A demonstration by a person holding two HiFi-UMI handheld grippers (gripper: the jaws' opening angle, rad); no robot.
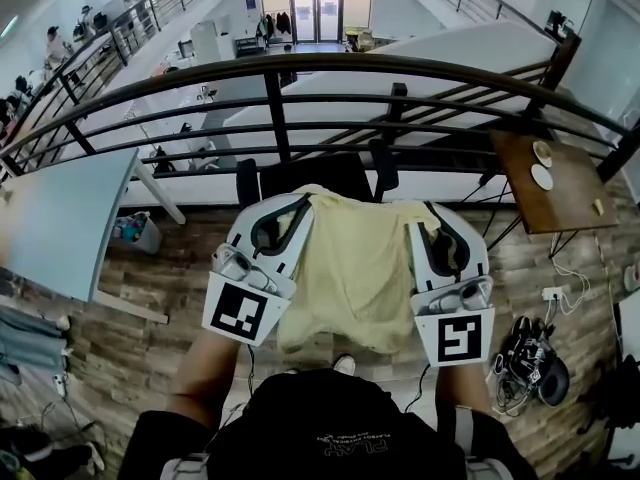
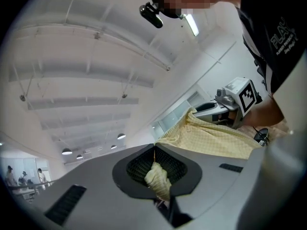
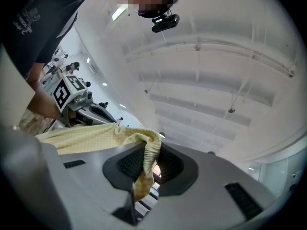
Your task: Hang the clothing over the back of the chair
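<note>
though soft, finely checked yellow clothing (image 1: pixel 350 268)

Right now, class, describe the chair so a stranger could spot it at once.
Find the curved dark railing. Just below its middle stands the chair, half hidden behind the yellow garment. It is black, unlike the pale table left and brown table right.

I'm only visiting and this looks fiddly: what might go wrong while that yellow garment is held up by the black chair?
The left gripper and right gripper each pinch only a small fold of the yellow garment, so an edge might slip free. The garment hides much of the black chair, so it could land off-centre and slide off. The railing stands close behind, and the cloth might snag there.
</note>
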